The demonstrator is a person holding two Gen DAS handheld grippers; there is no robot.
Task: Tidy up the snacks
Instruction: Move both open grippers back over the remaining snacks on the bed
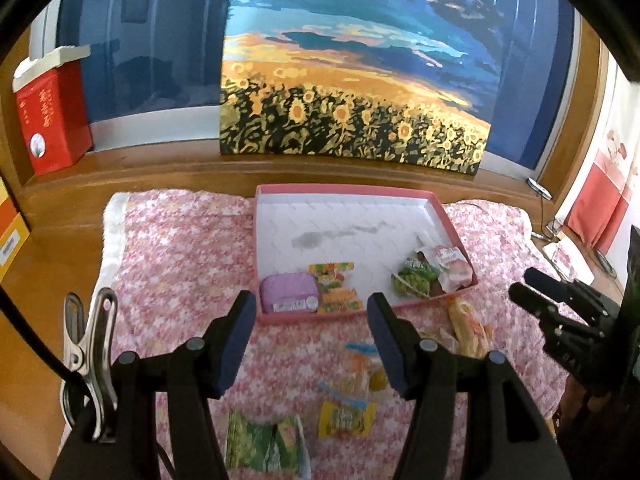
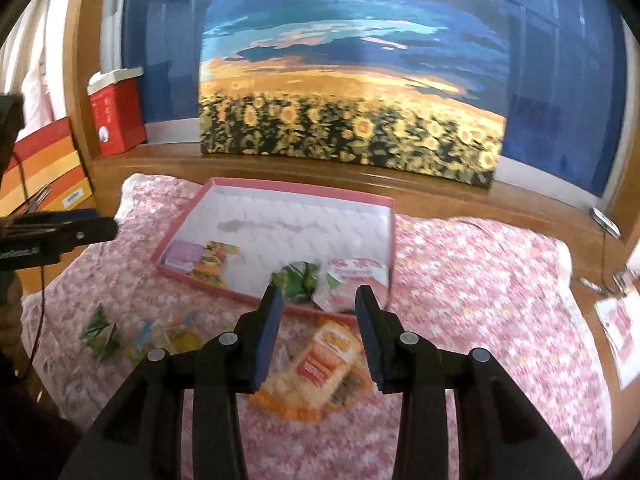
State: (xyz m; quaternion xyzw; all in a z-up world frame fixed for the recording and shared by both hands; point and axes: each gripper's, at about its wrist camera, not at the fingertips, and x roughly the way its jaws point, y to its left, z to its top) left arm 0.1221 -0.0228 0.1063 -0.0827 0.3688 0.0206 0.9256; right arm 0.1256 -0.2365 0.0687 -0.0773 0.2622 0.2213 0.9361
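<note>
Only the left wrist view shows a silver metal clip [image 1: 94, 360] at lower left. The shallow pink cardboard tray [image 1: 440, 204], mid-frame, holds a purple packet [image 1: 289, 292] and green packet [image 1: 414, 278]. Left gripper [image 1: 312, 340] and right gripper [image 2: 318, 338] gape, empty.

The pink floral quilt [image 1: 180, 248] looks like soft stitched cloth, matt. The pink box [image 1: 448, 216] seems cardboard, with a white embossed lining. The snack packets [image 2: 316, 364] are glossy crinkled plastic film. The wooden ledge [image 1: 160, 164] is smooth and varnished. A spring clip [image 1: 94, 360] is shiny metal.
</note>
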